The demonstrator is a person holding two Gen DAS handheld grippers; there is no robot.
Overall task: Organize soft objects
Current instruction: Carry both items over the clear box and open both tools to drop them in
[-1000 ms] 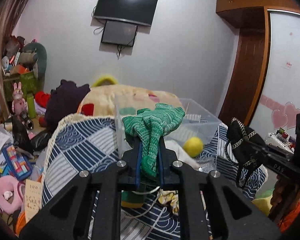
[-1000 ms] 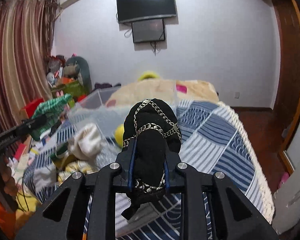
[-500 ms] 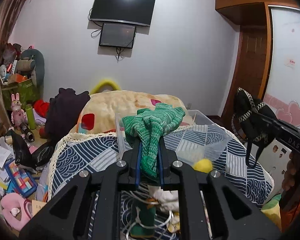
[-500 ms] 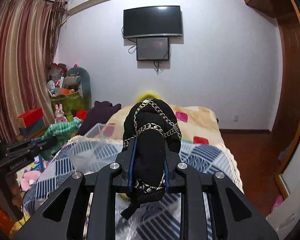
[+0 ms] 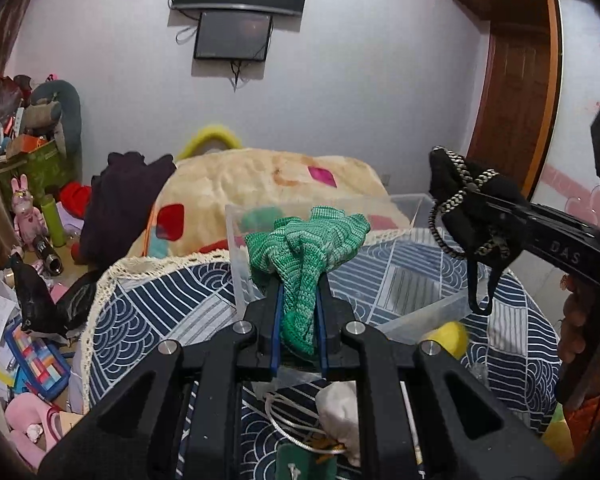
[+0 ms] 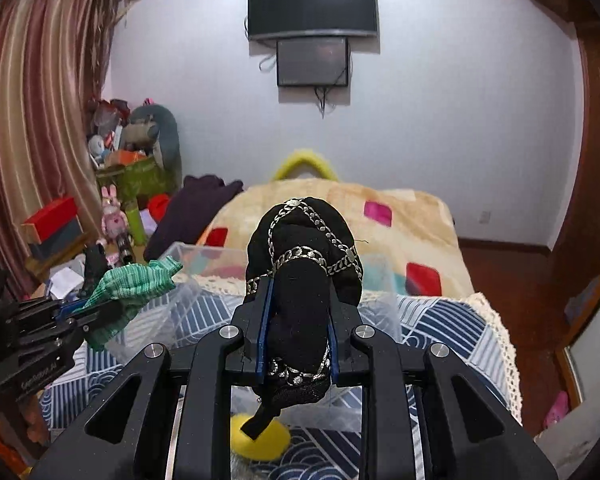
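Two hand-held grippers: left hand-held gripper (image 5: 299, 312) clamps one green knit cloth (image 5: 306, 248), right hand-held gripper (image 6: 296, 340) one black chained garment (image 6: 304, 256).

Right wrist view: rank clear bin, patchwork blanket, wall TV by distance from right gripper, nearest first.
1. Clear bin: on the bed just ahead of the right gripper, slightly left.
2. Patchwork blanket: beyond the bin, mid-bed.
3. Wall TV: far wall, top centre.

Pale walls carry a wall-mounted television (image 6: 313, 6) above a smaller screen (image 6: 312, 62); striped curtains (image 6: 40, 120) hang left, a wooden door (image 5: 514, 120) stands right.
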